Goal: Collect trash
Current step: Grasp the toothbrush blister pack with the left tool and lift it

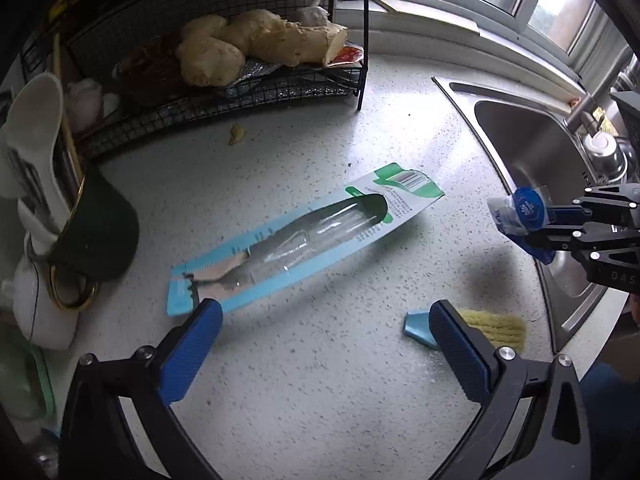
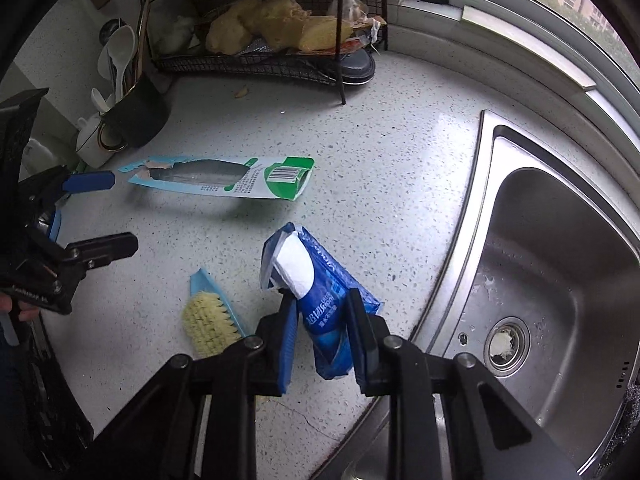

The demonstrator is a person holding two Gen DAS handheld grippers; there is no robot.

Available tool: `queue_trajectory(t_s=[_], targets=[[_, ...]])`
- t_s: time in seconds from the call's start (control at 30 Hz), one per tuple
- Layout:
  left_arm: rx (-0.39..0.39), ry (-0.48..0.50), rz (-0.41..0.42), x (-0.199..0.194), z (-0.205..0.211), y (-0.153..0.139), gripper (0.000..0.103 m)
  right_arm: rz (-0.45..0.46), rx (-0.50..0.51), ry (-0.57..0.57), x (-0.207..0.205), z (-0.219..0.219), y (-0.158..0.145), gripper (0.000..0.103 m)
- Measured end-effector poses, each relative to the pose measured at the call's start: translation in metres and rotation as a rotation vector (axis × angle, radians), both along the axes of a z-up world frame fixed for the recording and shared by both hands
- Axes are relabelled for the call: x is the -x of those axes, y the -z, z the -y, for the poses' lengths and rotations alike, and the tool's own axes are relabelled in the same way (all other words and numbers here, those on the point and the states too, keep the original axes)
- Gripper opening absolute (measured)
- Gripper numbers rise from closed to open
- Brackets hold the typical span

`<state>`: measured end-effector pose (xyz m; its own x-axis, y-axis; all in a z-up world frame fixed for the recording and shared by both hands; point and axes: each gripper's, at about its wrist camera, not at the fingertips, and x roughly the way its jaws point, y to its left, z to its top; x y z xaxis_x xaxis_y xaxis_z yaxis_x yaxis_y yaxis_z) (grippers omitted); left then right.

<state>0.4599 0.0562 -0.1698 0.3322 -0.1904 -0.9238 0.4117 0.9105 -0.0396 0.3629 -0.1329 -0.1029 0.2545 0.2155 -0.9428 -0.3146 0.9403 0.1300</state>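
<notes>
- Gripping a crumpled blue tissue packet (image 2: 320, 304), the right gripper (image 2: 325, 334) has both pads pressed on its sides, with the packet held clear of the counter (image 2: 360, 152), near the sink (image 2: 560, 272) edge.
- White tissue pokes out of the packet's torn top end.
- Spread wide with nothing between its fingers, the left gripper (image 1: 326, 344) hangs over the counter just near the torn end of a long empty blister pack (image 1: 304, 236).
- That pack, blue and green card with a clear plastic bubble, lies flat in the middle of the counter, slanting from near left to far right.
- A yellow-bristled brush (image 2: 210, 320) with a light blue handle lies on the counter left of the held packet.
- Far back stands a black wire rack (image 1: 248, 92) holding ginger (image 1: 256, 44); a dark mug (image 1: 96, 232) of spoons stands at the left.
- A small yellow scrap (image 1: 237, 134) lies in front of the rack.
</notes>
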Motion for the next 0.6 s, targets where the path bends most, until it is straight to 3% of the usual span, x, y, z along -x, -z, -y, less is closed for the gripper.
queue_trajectory(t_s=[0.2, 0.4, 0.5, 0.57, 0.6], targets=[[-0.064, 0.135, -0.002, -0.030, 0.014, 0.016, 0.102, -0.047, -0.015, 0.060, 0.005, 0.011, 0.018, 0.022], [-0.126, 0.238, -0.020, -0.051, 0.024, 0.035, 0.092, -0.068, -0.011, 0.095, 0.000, 0.011, 0.022, 0.022], [-0.153, 0.269, -0.026, -0.059, 0.024, 0.045, 0.083, -0.069, -0.010, 0.102, -0.001, 0.009, 0.021, 0.022], [-0.151, 0.273, -0.041, -0.061, 0.024, 0.050, 0.068, -0.071, -0.013, 0.110, 0.000, 0.008, 0.022, 0.022], [-0.150, 0.279, -0.041, -0.062, 0.024, 0.050, 0.067, -0.072, -0.015, 0.113, 0.000, 0.008, 0.022, 0.022]])
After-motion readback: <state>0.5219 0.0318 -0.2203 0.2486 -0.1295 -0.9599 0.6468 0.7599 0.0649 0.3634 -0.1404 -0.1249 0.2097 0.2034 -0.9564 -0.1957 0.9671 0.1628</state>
